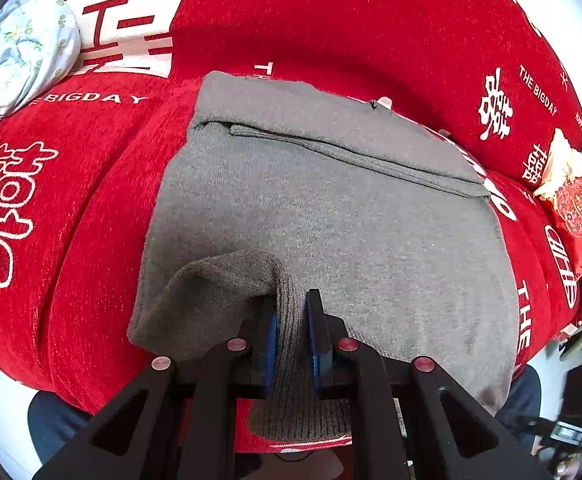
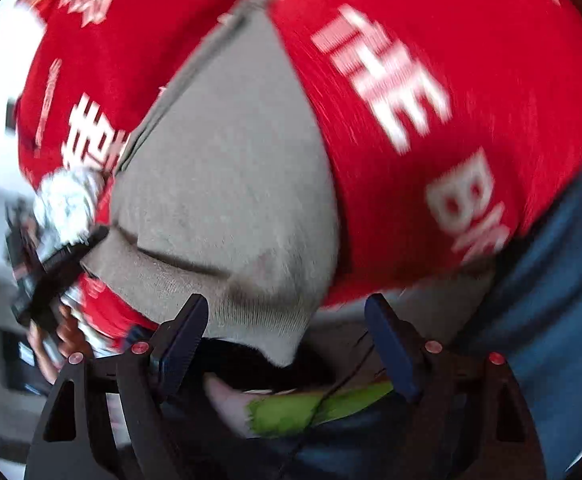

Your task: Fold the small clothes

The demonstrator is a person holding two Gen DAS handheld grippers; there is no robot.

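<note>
A grey knit garment (image 1: 323, 216) lies partly folded on a red cover (image 1: 91, 220) with white lettering. My left gripper (image 1: 291, 304) is shut on the garment's near ribbed hem, which bunches up to the left of the fingers. In the blurred right wrist view the same grey garment (image 2: 231, 168) hangs over the cover's near edge. My right gripper (image 2: 287, 312) is open, its jaws wide apart around the garment's lower ribbed corner (image 2: 267, 312) without pinching it. The left gripper (image 2: 51, 268) shows at the left of that view.
A crumpled pale floral cloth (image 1: 23, 52) lies at the far left of the red cover (image 2: 431, 120). A red and gold patterned packet (image 1: 579, 208) sits at the right edge. A person's blue trousers (image 2: 551, 300) are close on the right.
</note>
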